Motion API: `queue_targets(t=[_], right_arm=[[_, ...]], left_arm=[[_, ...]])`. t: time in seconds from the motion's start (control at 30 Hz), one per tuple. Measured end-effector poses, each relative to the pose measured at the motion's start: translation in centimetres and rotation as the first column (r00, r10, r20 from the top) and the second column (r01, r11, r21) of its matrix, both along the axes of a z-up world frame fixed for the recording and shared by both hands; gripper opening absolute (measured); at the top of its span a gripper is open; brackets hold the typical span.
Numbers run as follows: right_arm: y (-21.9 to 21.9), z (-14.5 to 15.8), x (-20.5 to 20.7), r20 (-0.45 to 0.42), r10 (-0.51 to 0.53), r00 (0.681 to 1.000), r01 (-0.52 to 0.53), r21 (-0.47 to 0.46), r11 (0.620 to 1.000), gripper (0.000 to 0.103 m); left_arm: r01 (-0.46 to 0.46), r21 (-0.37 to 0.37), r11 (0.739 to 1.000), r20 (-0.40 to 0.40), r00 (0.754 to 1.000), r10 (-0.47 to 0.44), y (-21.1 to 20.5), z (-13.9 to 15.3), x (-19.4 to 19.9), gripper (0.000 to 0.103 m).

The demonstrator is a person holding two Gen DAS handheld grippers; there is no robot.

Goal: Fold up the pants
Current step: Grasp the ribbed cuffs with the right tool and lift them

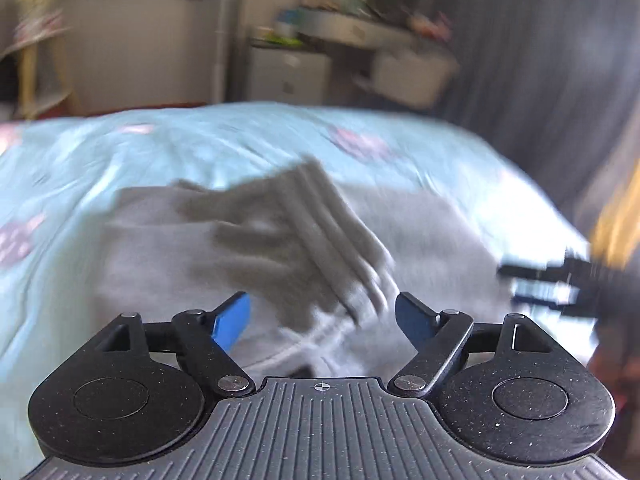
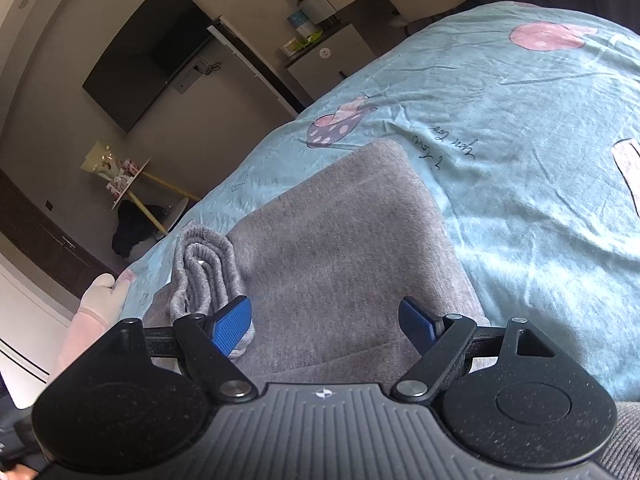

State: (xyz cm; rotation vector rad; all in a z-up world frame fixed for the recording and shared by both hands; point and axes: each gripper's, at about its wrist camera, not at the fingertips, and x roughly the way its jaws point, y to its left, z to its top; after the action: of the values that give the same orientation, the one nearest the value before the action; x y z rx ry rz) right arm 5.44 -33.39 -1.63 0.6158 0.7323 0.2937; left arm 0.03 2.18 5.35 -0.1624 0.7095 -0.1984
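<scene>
A: Where are the pants (image 2: 344, 248)?
B: Folded grey on the bed (image 2: 540, 140) — just ahead of the right gripper (image 2: 325, 322), jaws spread, nothing pinched.
A: Left gripper (image 1: 323, 316)?
B: Spread too, empty — pants below, pic blurry.

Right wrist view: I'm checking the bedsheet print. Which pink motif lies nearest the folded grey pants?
The spotted mushroom-like motif, just beyond the far edge of the pants. The pink round shape lies much farther up the bedsheet.

Both wrist views look down, close over the bed (image 2: 520, 128); both show the pants (image 2: 340, 248), left view seemingly blurred.
</scene>
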Motion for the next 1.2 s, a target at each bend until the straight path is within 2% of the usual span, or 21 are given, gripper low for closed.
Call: queue_targets(t=[0.07,0.17,0.23,0.27,0.3,0.37,0.43,0.53,0.63,0.7,0.73,0.77,0.8,0.87,0.97,1.0,1.1,1.2], right_arm=[[1.0,0.5,0.7,0.014,0.051,0.999,-0.051,0.02,0.998,0.082],[3.1,0.6,3.0,-0.019,0.144,0.989,-0.143,0.039,0.989,0.083],[4.8,0.0,5.2,-0.064,0.218,0.974,-0.214,0.067,0.975,0.086],[5.6,-0.3,6.2,-0.089,0.243,0.966,-0.236,0.077,0.969,0.086],[6.5,-0.8,7.3,-0.117,0.268,0.956,-0.259,0.089,0.962,0.086],[7.8,-1.7,9.4,-0.161,0.317,0.935,-0.296,0.141,0.945,0.087],[8.4,-2.5,10.9,-0.169,0.304,0.938,-0.275,0.174,0.946,0.088],[9.1,-3.7,12.8,-0.199,0.319,0.927,-0.269,0.24,0.933,0.089],[10.1,-4.4,13.6,-0.216,0.352,0.911,-0.277,0.313,0.908,0.089],[11.2,-4.1,13.7,-0.214,0.381,0.9,-0.313,0.292,0.904,0.081],[11.9,-3.7,13.7,-0.21,0.388,0.898,-0.334,0.252,0.908,0.076],[12.4,-3.5,13.6,-0.201,0.398,0.895,-0.358,0.21,0.91,0.058],[12.8,-3.5,13.6,-0.198,0.407,0.892,-0.374,0.185,0.909,0.047],[13.2,-3.4,13.6,-0.202,0.401,0.894,-0.371,0.169,0.913,0.047],[14.0,-3.4,13.7,-0.238,0.381,0.894,-0.349,0.163,0.923,0.058],[14.2,-3.3,13.6,-0.236,0.374,0.897,-0.347,0.148,0.926,0.058],[15.5,-1.3,12.2,-0.185,0.354,0.917,-0.357,0.021,0.934,0.04],[15.9,1.8,10.3,-0.085,0.362,0.928,-0.365,-0.018,0.931,0.037]], left_arm=[[-0.141,0.026,0.99,0.006,0.99,0.141,1.5,1.1,-0.6,0.095],[-0.305,0.098,0.947,-0.027,0.951,0.309,4.7,0.4,-0.6,0.095],[-0.39,0.063,0.919,-0.104,0.913,0.394,7.0,-0.7,-0.5,0.095],[-0.424,0.014,0.905,-0.143,0.895,0.422,8.0,-1.2,-0.8,0.095],[-0.447,-0.038,0.894,-0.163,0.885,0.436,8.9,-1.5,-1.2,0.095],[-0.465,-0.102,0.879,-0.12,0.883,0.454,9.8,-1.5,-2.4,0.095],[-0.461,-0.113,0.88,-0.082,0.887,0.454,9.9,-2.0,-2.0,0.096],[-0.456,-0.098,0.885,-0.14,0.886,0.441,10.1,-2.9,-0.8,0.096],[-0.487,-0.081,0.869,-0.177,0.865,0.469,10.4,-3.5,-0.1,0.095],[-0.506,-0.093,0.857,-0.184,0.855,0.485,10.6,-3.7,-0.4,0.095],[-0.512,-0.1,0.853,-0.186,0.852,0.489,10.8,-3.8,-0.5,0.095],[-0.513,-0.109,0.851,-0.188,0.852,0.489,10.9,-3.9,-0.6,0.095],[-0.514,-0.114,0.85,-0.19,0.851,0.49,11.0,-4.0,-0.6,0.095],[-0.518,-0.115,0.848,-0.193,0.849,0.492,11.1,-4.1,-0.6,0.095],[-0.52,-0.112,0.847,-0.203,0.846,0.492,11.0,-4.2,-0.5,0.095],[-0.521,-0.112,0.846,-0.201,0.846,0.494,11.0,-4.2,-0.6,0.095],[-0.528,-0.112,0.842,-0.196,0.842,0.502,11.1,-4.0,-0.8,0.095],[-0.532,-0.12,0.838,-0.189,0.841,0.506,11.2,-3.8,-1.1,0.095]])
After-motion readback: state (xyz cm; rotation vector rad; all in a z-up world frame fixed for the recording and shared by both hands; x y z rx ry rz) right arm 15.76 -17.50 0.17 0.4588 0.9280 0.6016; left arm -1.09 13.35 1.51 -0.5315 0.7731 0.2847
